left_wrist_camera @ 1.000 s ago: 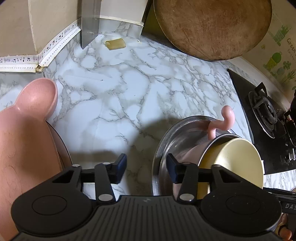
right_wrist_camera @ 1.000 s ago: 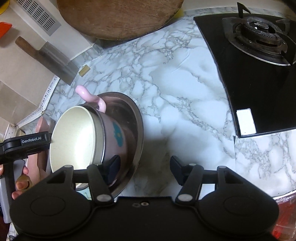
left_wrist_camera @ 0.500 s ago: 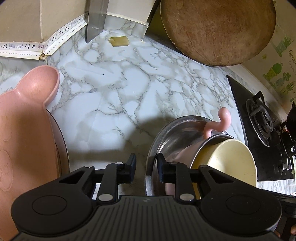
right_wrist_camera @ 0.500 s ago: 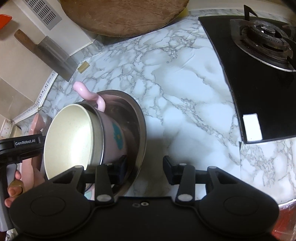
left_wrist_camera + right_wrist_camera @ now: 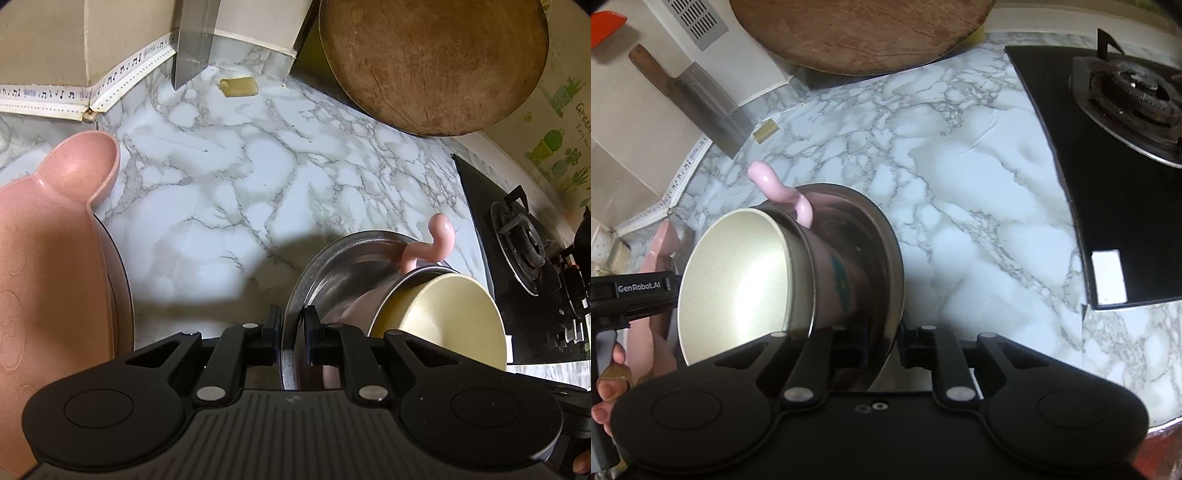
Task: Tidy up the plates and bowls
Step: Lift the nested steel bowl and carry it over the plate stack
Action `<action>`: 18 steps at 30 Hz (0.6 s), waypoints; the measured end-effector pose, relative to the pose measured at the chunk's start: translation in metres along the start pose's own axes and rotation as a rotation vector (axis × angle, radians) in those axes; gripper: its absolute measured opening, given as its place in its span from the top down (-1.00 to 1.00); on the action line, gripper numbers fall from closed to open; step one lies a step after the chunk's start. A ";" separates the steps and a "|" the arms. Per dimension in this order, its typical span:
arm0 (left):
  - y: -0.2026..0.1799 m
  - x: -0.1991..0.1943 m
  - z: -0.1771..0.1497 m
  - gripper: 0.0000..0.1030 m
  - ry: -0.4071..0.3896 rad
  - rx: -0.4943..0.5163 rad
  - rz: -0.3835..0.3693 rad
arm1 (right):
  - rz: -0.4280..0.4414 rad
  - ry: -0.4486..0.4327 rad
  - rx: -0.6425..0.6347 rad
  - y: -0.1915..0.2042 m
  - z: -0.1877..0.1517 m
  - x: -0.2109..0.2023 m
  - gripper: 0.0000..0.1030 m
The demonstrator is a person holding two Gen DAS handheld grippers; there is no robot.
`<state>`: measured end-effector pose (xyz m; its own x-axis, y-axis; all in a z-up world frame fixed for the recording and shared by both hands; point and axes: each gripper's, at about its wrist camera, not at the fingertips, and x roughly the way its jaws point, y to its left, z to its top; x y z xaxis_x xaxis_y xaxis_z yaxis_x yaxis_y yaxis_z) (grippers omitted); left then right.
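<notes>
A steel bowl [image 5: 325,266] [image 5: 882,236] sits on the marble counter. Inside it a pink mug [image 5: 436,321] [image 5: 738,280] with a cream inside and a curly handle leans on its side. My left gripper [image 5: 292,326] is closing its jaws on the bowl's left rim, one pad on each side of the metal. On the opposite rim my right gripper [image 5: 884,341] is closing the same way, with the rim pinched between its pads. A pink eared plate [image 5: 48,258] [image 5: 661,240] lies to the left on a dark dish.
A round wooden board [image 5: 432,62] leans on the back wall beside a cleaver [image 5: 194,40]. A black gas stove [image 5: 524,251] [image 5: 1126,96] lies to the right. A small yellow scrap [image 5: 238,86] sits near the wall. A person's hand [image 5: 609,369] holds the left gripper.
Both grippers' jaws have gone from wide apart to closed on the steel bowl's rim, one on each side. The bowl and the mug have stayed where they were.
</notes>
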<state>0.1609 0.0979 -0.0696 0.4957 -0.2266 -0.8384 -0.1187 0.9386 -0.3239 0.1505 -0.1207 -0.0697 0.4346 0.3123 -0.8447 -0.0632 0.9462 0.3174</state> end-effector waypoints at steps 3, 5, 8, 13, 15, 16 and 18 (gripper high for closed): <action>-0.001 0.000 -0.001 0.77 0.001 -0.003 0.001 | -0.011 0.005 -0.008 0.001 0.000 -0.001 0.67; -0.002 -0.001 -0.001 0.77 -0.001 0.000 0.001 | -0.014 0.009 -0.010 0.001 -0.001 -0.002 0.68; -0.004 -0.004 -0.002 0.77 -0.010 0.004 0.002 | -0.015 0.011 -0.014 0.002 -0.001 -0.004 0.68; -0.007 -0.013 -0.002 0.77 -0.021 0.012 -0.006 | -0.016 0.004 -0.027 0.003 -0.001 -0.013 0.68; -0.008 -0.018 -0.002 0.78 -0.027 0.013 -0.007 | -0.015 0.003 -0.029 0.005 0.000 -0.017 0.68; -0.009 -0.022 -0.001 0.78 -0.030 0.010 -0.008 | -0.013 0.003 -0.028 0.006 0.001 -0.020 0.68; -0.010 -0.028 0.001 0.77 -0.035 0.006 -0.010 | -0.014 0.004 -0.034 0.009 0.003 -0.025 0.68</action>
<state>0.1486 0.0951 -0.0427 0.5269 -0.2266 -0.8192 -0.1087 0.9379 -0.3294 0.1414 -0.1206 -0.0444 0.4322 0.2998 -0.8505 -0.0883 0.9527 0.2909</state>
